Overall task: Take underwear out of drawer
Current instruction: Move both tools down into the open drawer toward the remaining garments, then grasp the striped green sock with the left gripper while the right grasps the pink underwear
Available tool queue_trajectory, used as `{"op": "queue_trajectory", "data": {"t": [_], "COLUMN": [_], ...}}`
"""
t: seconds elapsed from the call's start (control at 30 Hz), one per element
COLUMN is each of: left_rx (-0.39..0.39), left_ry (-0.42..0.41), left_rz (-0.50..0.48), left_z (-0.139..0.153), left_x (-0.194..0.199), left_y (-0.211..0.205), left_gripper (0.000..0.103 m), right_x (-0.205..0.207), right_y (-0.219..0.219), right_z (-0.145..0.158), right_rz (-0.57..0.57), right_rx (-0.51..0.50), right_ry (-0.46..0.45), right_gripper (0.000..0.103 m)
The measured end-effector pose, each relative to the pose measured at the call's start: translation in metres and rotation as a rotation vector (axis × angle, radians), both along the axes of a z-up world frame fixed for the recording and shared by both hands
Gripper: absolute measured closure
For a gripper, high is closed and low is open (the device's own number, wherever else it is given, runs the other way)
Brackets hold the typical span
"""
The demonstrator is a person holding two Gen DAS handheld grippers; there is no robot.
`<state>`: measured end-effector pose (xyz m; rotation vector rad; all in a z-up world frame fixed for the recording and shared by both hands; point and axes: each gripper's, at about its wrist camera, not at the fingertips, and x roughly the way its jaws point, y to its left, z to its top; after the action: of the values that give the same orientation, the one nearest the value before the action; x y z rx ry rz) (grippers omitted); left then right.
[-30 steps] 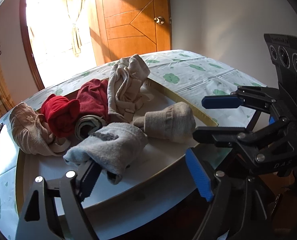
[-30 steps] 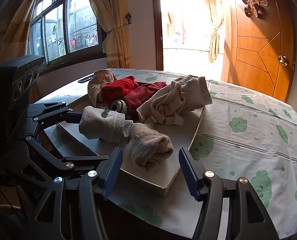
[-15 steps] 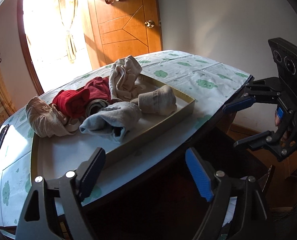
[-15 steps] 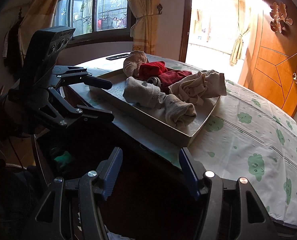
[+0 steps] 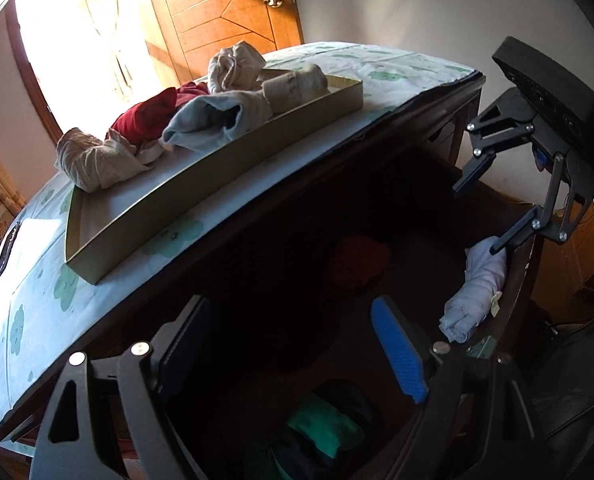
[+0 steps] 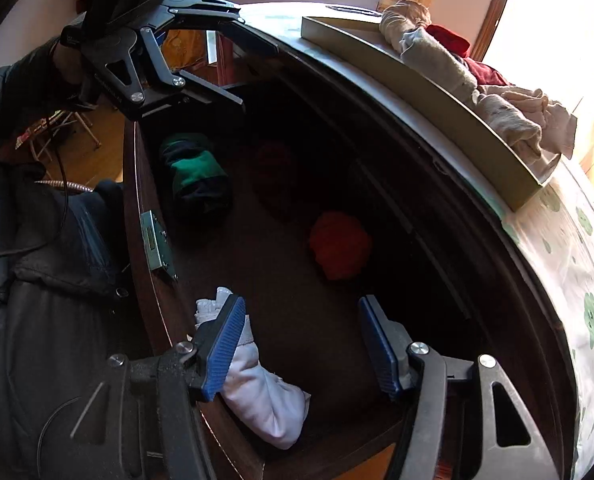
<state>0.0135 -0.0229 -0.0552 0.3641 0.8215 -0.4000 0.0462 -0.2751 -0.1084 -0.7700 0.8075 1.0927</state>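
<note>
An open dark wooden drawer (image 6: 137, 184) sits below the table edge with rolled underwear inside. In it lie a white roll (image 6: 257, 396) (image 5: 473, 292), a red roll (image 6: 339, 246) (image 5: 357, 264) and a green-and-dark roll (image 6: 197, 176) (image 5: 321, 428). My right gripper (image 6: 301, 344) (image 5: 477, 220) hangs open over the drawer. Its left finger is just above the white roll, and the red roll lies farther ahead. My left gripper (image 5: 293, 344) (image 6: 253, 74) is open wide above the drawer's other end, near the green roll, and holds nothing.
On the table's cloud-print cloth (image 5: 37, 312) stands a shallow tray (image 5: 217, 184) (image 6: 437, 92) piled with several red, beige and grey garments. A metal lock plate (image 6: 155, 240) is on the drawer's front wall. A person's dark jacket sleeve (image 6: 37, 320) is at the left.
Both grippers came back off the tray on the table and dropped past the table edge, tipping downward. They now look into the open drawer, and both still hold nothing.
</note>
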Motion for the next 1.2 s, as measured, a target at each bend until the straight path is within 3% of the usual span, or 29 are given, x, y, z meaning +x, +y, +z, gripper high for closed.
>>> {"op": "queue_trajectory", "data": {"t": [0.3, 0.57, 0.73, 0.97, 1.2], "left_rx": [0.147, 0.119, 0.116, 0.121, 0.152], "left_ry": [0.152, 0.303, 0.384, 0.467, 0.527], "left_rz": [-0.068, -0.087, -0.129, -0.189, -0.226], "left_z": [-0.039, -0.058, -0.069, -0.077, -0.093], "left_x": [-0.009, 0.002, 0.006, 0.008, 0.009], "left_y": [0.011, 0.025, 0.031, 0.035, 0.029], "left_gripper": [0.019, 0.019, 0.019, 0.019, 0.019], "right_x": [0.006, 0.016, 0.023, 0.034, 0.042], "right_y": [0.015, 0.023, 0.027, 0.033, 0.048], "right_z": [-0.038, -0.060, -0.075, -0.092, -0.114], "right_rz": [0.121, 0.157, 0.187, 0.226, 0.230], "right_rx": [-0.210, -0.302, -0.333, -0.376, -0.414], "right_ry": [0.101, 0.179, 0.279, 0.406, 0.458], "right_gripper": [0.042, 0.042, 0.042, 0.042, 0.042]}}
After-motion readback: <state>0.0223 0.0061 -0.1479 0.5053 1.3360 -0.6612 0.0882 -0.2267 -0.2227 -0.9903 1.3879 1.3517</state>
